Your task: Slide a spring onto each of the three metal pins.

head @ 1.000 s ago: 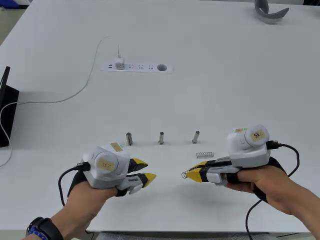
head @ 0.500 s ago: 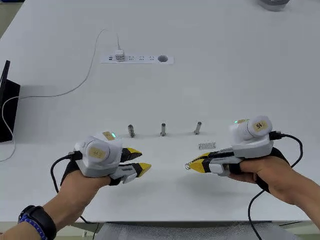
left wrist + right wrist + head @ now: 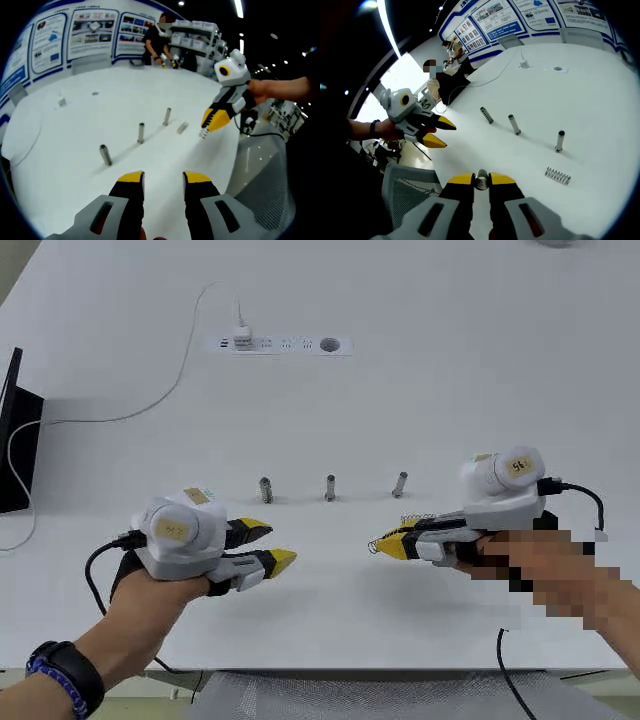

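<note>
Three metal pins stand in a row on the white table: the left pin (image 3: 266, 488) (image 3: 486, 115) carries a spring, while the middle pin (image 3: 330, 487) (image 3: 513, 124) and right pin (image 3: 400, 483) (image 3: 559, 141) are bare. My right gripper (image 3: 378, 543) (image 3: 481, 181) is shut on a small spring (image 3: 481, 178) at its tips, in front of the right pin. Another spring (image 3: 557, 175) (image 3: 182, 128) lies loose on the table near that pin. My left gripper (image 3: 272, 543) (image 3: 164, 177) hovers open and empty in front of the left pin.
A white power strip (image 3: 285, 344) with a plugged cable (image 3: 180, 390) lies at the back of the table. A black device (image 3: 15, 445) sits at the left edge. The table's front edge runs just below both hands.
The head camera has shifted. My right gripper, still holding its spring, has edged a little nearer the pins. The left gripper has drifted slightly left.
</note>
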The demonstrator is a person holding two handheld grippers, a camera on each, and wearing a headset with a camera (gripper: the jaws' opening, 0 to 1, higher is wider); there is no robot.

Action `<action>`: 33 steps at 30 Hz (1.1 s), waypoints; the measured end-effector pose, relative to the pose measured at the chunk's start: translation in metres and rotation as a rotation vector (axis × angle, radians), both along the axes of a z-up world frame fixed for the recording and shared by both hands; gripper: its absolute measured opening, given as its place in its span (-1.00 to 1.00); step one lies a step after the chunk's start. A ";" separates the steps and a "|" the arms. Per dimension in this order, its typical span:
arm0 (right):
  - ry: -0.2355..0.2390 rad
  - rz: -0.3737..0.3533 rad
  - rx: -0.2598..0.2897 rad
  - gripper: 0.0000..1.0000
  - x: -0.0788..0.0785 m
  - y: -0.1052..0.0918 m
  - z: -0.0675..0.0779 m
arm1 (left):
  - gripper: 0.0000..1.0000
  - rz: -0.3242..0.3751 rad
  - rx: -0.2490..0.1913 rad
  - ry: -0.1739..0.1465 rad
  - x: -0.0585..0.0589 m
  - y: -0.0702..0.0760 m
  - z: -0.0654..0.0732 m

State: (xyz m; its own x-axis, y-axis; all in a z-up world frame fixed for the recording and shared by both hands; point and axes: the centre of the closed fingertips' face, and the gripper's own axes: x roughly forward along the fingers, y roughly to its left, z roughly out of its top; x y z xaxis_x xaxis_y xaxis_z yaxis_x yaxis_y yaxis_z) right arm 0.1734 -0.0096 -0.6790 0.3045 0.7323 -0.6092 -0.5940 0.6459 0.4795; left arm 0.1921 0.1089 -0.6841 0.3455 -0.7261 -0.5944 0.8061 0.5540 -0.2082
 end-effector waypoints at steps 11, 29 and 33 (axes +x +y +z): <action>-0.025 0.010 -0.013 -0.75 0.013 -0.001 0.005 | -0.21 0.038 0.016 -0.004 0.005 0.005 -0.004; -0.122 0.077 -0.107 -0.75 0.068 0.011 0.020 | -0.04 0.145 -0.034 -0.018 0.014 0.016 0.005; -0.185 0.127 -0.186 -0.75 0.090 0.018 0.020 | -0.04 0.182 -0.048 -0.020 0.017 0.022 0.007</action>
State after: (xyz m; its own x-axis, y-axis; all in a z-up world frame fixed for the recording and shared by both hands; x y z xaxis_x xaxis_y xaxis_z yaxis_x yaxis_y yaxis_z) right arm 0.2633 0.0084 -0.6591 0.3360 0.6529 -0.6789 -0.7425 0.6271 0.2356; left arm 0.2090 0.1310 -0.6769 0.4853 -0.6779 -0.5522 0.6972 0.6811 -0.2235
